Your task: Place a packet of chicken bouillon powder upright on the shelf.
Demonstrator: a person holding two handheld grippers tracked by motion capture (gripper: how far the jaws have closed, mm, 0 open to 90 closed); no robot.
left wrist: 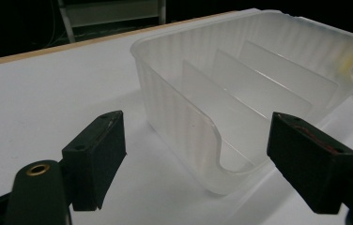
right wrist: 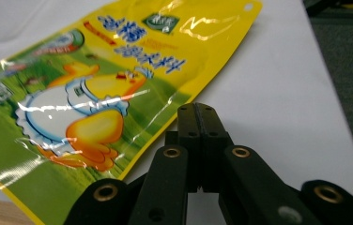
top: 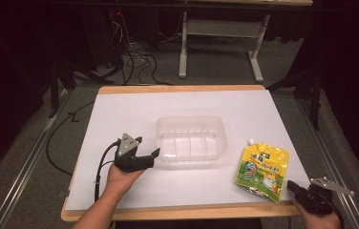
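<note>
Right claw (right wrist: 198, 112): closed empty, beside yellow pouch (top: 262, 171) | left claw (left wrist: 195, 154): open, just beside clear divided container (top: 191, 139) | bench (top: 120, 109)

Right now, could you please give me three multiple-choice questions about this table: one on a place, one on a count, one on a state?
1. Where does the yellow pouch lie?
A. inside the clear container
B. on the white sheet, right of the clear container
C. on the floor

2. How many dividers stand inside the clear container?
A. one
B. three
C. six

3. How do the right gripper jaws stand?
A. shut, with nothing between them
B. wide open
C. clamped on the pouch

Answers: 1 B, the high view shows it flat beside the container. 2 B, the left gripper view shows three panels. 3 A, the pads meet beside the pouch edge.
</note>
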